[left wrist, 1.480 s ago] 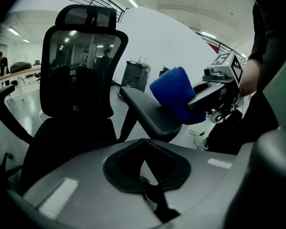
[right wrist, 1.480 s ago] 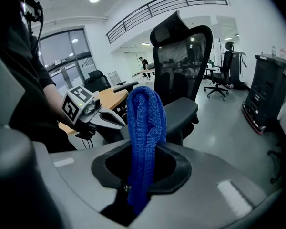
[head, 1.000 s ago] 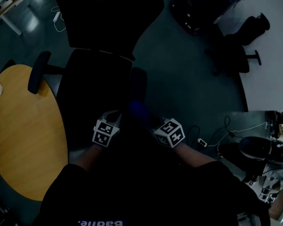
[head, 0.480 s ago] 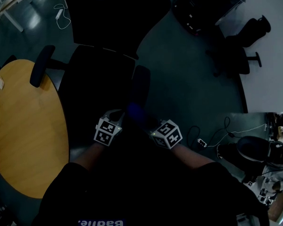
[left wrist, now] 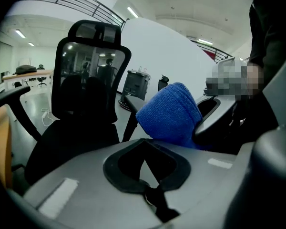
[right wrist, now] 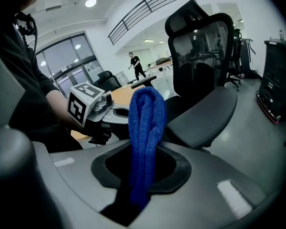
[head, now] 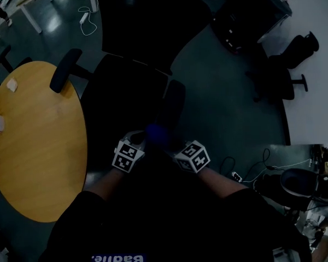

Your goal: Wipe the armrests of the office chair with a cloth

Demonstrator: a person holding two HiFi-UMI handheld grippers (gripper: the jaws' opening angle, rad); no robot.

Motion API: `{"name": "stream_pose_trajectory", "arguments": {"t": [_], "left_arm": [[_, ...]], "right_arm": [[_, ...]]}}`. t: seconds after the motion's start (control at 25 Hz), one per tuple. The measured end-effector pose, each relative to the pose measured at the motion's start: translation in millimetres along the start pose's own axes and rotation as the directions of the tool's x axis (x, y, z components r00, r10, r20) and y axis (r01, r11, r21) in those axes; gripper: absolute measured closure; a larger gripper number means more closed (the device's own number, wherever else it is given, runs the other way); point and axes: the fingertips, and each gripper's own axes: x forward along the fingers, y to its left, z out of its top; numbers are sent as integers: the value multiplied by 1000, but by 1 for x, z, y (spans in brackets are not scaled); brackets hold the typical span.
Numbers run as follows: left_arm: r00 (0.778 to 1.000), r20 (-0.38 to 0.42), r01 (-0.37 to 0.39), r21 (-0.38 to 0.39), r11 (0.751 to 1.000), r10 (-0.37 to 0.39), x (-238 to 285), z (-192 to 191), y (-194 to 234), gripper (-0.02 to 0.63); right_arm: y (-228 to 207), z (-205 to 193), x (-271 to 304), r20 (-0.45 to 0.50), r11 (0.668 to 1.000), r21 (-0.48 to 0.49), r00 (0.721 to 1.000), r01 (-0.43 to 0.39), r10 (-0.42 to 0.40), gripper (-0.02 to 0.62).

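Grey office floor (head: 224, 91) carries a round wooden table (head: 38, 162) beside the black office chair (head: 126, 91). At the near end of the armrest (head: 173, 100) farther from the table, the right gripper (right wrist: 142, 180) clamps the blue cloth (right wrist: 145, 128). The left gripper (left wrist: 148, 182), jaws together and empty, is just beside it.

The round surface (head: 38, 146) hems the chair (head: 126, 97) on the left; open floor (head: 224, 108) lies right of its armrest (head: 174, 103).
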Motion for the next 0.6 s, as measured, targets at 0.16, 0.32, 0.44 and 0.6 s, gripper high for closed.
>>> {"name": "stream_pose_trajectory", "arguments": {"t": [0.16,0.32,0.44,0.6], "left_arm": [[999,22,-37,-2,999,37,-30,-4,2,592],[994,63,-84,-35,996,86,-62,-8,1,592],[986,105,-122,-90,988,131,-86,-11,3,592],[972,138,-167,-154,974,188,-110,-23,9,592]], "right_arm": [[9,8,1,26,1000,-17,1000,5,-5,505],[19,12,-4,43,999,-36,999,13,-11,505],[28,12,-8,48,999,-46,999,12,-10,505],[38,14,-10,67,999,-31,998,15,-13,505]]}}
